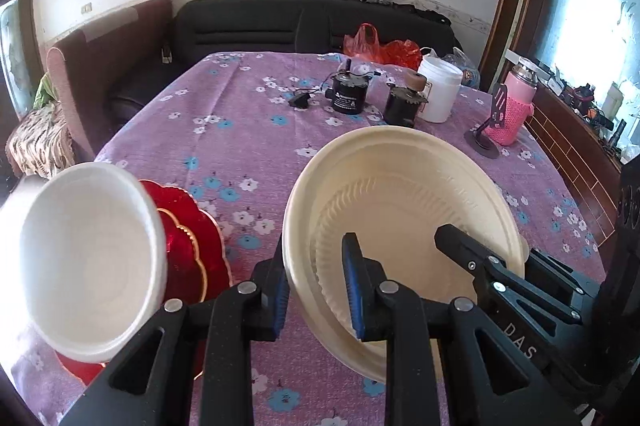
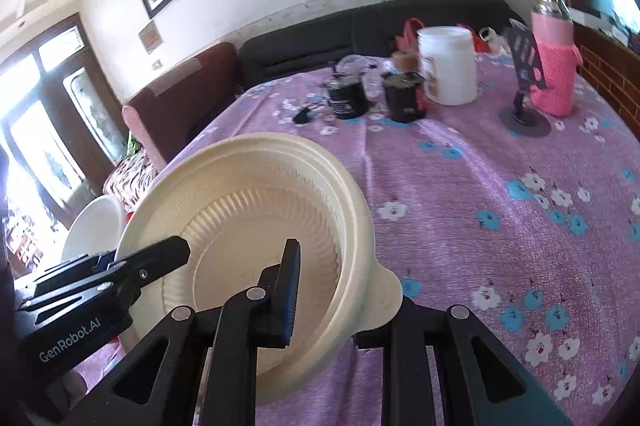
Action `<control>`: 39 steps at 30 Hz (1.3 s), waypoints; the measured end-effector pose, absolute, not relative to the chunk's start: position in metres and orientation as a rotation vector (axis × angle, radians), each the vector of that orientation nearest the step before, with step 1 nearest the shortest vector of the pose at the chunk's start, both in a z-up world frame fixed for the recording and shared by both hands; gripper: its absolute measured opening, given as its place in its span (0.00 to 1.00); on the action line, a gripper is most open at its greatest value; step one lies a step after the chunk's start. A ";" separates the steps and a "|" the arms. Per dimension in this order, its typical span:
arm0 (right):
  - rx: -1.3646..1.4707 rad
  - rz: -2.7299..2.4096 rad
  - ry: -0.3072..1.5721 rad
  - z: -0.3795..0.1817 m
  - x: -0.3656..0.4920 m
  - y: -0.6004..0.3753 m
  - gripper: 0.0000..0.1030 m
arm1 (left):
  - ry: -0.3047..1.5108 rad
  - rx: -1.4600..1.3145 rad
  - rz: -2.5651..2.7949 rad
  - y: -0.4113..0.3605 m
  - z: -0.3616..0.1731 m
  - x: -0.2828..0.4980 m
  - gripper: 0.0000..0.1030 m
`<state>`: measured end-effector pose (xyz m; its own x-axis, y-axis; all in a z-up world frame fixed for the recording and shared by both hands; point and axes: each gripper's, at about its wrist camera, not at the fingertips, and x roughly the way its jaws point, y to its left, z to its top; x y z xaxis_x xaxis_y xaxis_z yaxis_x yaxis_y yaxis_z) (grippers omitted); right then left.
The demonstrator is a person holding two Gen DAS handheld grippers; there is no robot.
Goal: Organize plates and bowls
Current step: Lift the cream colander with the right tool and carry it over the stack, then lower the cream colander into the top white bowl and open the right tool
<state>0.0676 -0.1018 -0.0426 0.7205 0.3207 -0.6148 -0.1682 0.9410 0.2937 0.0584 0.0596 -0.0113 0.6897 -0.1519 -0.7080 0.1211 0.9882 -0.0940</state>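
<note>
Both tongs grip one cream bowl [image 1: 404,226] by opposite sides of its rim, holding it tilted above the surface [image 1: 240,130], which is covered in a purple cloth with blue and white flowers. The left tongs [image 1: 316,290] are drawn narrow, one blue-padded finger outside the near-left wall and the other inside the bowl. The right tongs [image 2: 340,302] are likewise pinched narrow on the rim beside a small tab handle, one finger inside, the other hidden behind the wall. The bowl shows a ribbed inner wall and nothing in it; it may be two bowls nested together, since a second ribbed ring shows inside, but the glare makes that hard to settle.

To the left of the left tongs a white bowl [image 1: 88,262], also empty, sits tilted over stacked red scalloped plates [image 1: 192,246] with gold edging.

At the far side of the surface stand a white lidded tub [image 1: 440,90], two dark cylindrical motors [image 1: 348,96] with wires, a pink-sleeved flask [image 1: 514,106] and a small black stand [image 1: 488,130] just in front of it. A red plastic bag [image 1: 384,48] lies behind the tub, its contents not visible.
</note>
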 end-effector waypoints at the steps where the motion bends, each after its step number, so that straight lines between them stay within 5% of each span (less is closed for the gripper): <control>1: 0.220 0.277 0.709 -0.038 0.063 -0.097 0.21 | 0.783 -0.041 -0.141 0.065 -0.009 0.054 0.21; 31: 0.015 0.448 0.620 0.036 0.049 0.086 0.22 | 0.613 -0.190 0.099 0.239 0.040 0.018 0.25; 39: -0.002 0.486 0.697 0.010 0.067 0.116 0.23 | 0.676 -0.226 0.141 0.267 0.010 0.028 0.26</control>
